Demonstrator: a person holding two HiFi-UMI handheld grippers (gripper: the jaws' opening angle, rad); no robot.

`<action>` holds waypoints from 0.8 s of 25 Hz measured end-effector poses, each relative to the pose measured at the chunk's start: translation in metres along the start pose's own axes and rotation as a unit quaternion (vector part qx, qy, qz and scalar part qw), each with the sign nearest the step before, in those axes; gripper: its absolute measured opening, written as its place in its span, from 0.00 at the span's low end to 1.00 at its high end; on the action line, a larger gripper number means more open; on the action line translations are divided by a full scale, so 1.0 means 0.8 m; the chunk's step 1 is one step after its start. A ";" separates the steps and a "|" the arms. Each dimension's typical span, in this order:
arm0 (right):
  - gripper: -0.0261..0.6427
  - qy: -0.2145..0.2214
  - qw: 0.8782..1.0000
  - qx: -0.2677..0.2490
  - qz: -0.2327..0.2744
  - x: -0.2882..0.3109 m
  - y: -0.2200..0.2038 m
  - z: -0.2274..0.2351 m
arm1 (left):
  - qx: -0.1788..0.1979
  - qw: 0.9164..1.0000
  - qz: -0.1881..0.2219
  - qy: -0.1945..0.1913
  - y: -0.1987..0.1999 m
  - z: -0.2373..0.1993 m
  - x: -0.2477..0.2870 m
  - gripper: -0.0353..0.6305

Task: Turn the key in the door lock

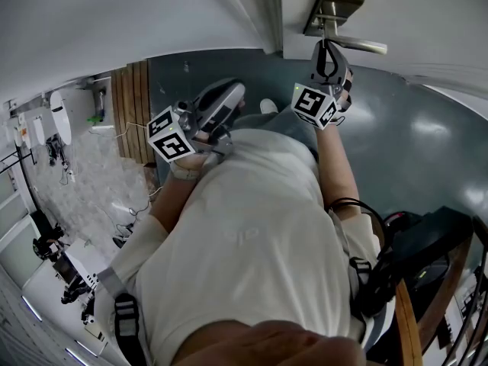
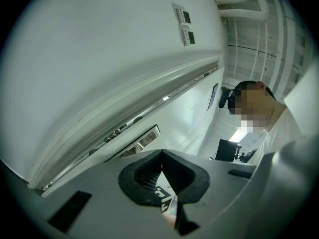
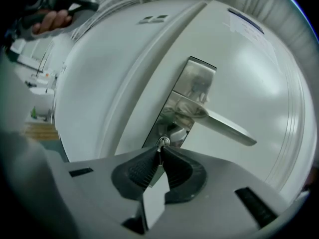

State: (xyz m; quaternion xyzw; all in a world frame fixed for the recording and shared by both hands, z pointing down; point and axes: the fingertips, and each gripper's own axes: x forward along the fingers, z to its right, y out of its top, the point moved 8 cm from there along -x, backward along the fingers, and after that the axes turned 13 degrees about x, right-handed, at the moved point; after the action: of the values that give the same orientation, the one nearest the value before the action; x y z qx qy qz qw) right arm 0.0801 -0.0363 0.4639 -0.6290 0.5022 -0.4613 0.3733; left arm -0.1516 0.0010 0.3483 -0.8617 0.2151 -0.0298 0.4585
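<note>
The right gripper pinched the key seated in the door lock, just below the lever handle — the left gripper hung apart, jaws clenched together, empty.

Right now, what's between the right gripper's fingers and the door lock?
Only the key. The right gripper view shows the right gripper pinching its head, right at the lock plate below the handle.
</note>
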 end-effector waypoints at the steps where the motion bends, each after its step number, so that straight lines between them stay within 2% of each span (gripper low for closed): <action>1: 0.11 0.008 0.999 0.040 -0.001 0.000 0.000 0.002 | 0.000 1.000 0.001 0.000 0.001 0.000 0.000 0.07; 3: 0.11 0.028 0.991 0.134 -0.002 0.001 0.000 0.007 | -0.001 1.000 0.002 0.001 0.001 -0.001 -0.001 0.07; 5: 0.11 0.044 0.975 0.216 -0.005 0.001 -0.003 0.012 | -0.002 1.000 0.002 0.003 -0.001 -0.001 -0.001 0.06; 8: 0.11 0.057 0.953 0.298 -0.012 0.000 -0.009 0.018 | -0.003 1.000 0.001 0.005 -0.003 0.000 -0.001 0.07; 10: 0.11 0.064 0.932 0.356 -0.014 -0.001 -0.011 0.020 | -0.003 1.000 0.001 0.005 -0.003 0.000 -0.001 0.06; 13: 0.11 0.076 0.884 0.460 -0.014 0.000 -0.014 0.024 | -0.003 1.000 0.001 0.006 -0.003 0.000 -0.001 0.06; 16: 0.11 0.092 0.840 0.534 -0.010 0.001 -0.017 0.027 | -0.004 1.000 0.002 0.007 -0.002 0.000 -0.001 0.07; 20: 0.11 0.119 0.753 0.648 -0.013 0.002 -0.021 0.030 | -0.006 1.000 0.002 0.008 -0.003 0.000 0.000 0.06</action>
State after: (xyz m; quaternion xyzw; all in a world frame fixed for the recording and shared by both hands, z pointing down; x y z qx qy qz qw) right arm 0.1079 -0.0342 0.4725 -0.1829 0.1157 -0.7521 0.6225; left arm -0.1512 0.0020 0.3501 -0.8638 0.2205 -0.0341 0.4517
